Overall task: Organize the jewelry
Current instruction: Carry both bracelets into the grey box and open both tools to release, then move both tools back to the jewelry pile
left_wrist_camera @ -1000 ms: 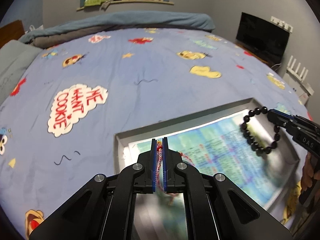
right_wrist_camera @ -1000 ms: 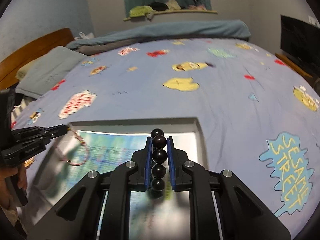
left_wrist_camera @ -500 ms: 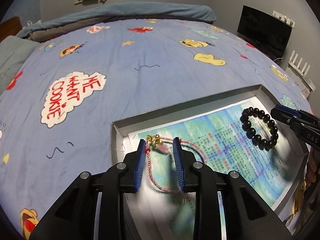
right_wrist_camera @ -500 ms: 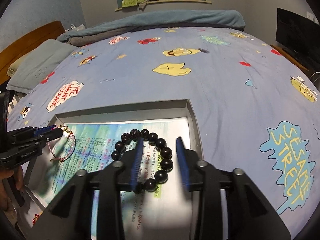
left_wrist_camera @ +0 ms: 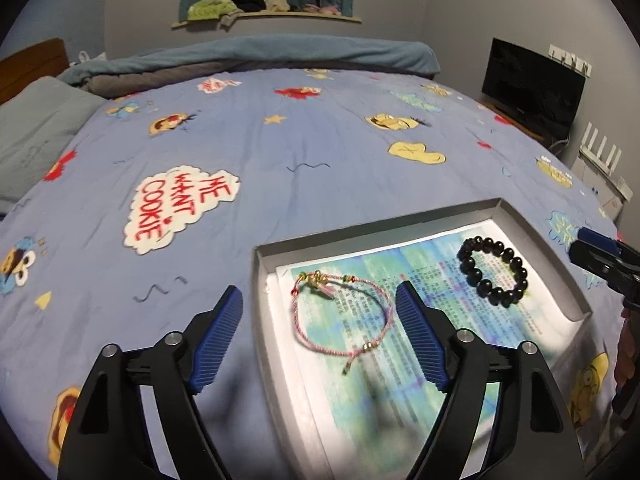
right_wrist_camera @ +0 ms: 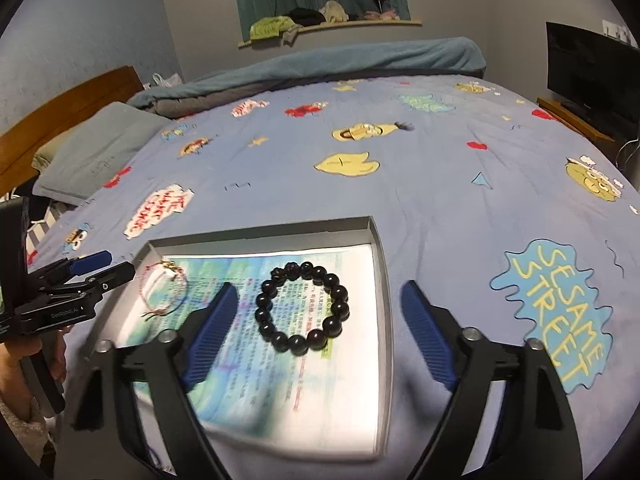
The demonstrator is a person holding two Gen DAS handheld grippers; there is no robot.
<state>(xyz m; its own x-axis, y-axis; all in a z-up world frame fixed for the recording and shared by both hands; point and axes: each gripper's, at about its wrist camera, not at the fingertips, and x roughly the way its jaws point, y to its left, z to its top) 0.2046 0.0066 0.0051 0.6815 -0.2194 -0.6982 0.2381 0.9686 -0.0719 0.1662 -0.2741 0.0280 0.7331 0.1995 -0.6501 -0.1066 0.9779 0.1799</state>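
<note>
A shallow grey tray (left_wrist_camera: 376, 226) lined with a printed sheet lies on the bed. A pink braided cord bracelet (left_wrist_camera: 316, 280) with a gold charm rests flat at the tray's left end. My left gripper (left_wrist_camera: 317, 289) hovers over it, its jaws opening wide and the pads clear of the cord. A black bead bracelet (right_wrist_camera: 298, 347) lies flat at the tray's (right_wrist_camera: 260, 232) right end. Just above it my right gripper (right_wrist_camera: 318, 287) has its jaws opening wide, touching no bead. Each gripper also shows in the other view: left gripper (right_wrist_camera: 118, 265), right gripper (left_wrist_camera: 586, 246).
The tray sits on a blue cartoon-print bedsheet (left_wrist_camera: 280, 152). A grey pillow (right_wrist_camera: 92, 152) and a wooden headboard (right_wrist_camera: 60, 112) are at the left, and a rolled quilt (left_wrist_camera: 260, 56) lies at the far end. A dark screen (left_wrist_camera: 532, 84) stands at the right. A hand (right_wrist_camera: 24, 356) holds the left gripper.
Both grippers were shut on their bracelets and have opened wide. The pink cord and the black beads dropped onto the printed sheet. Both grippers have drawn back a little.
</note>
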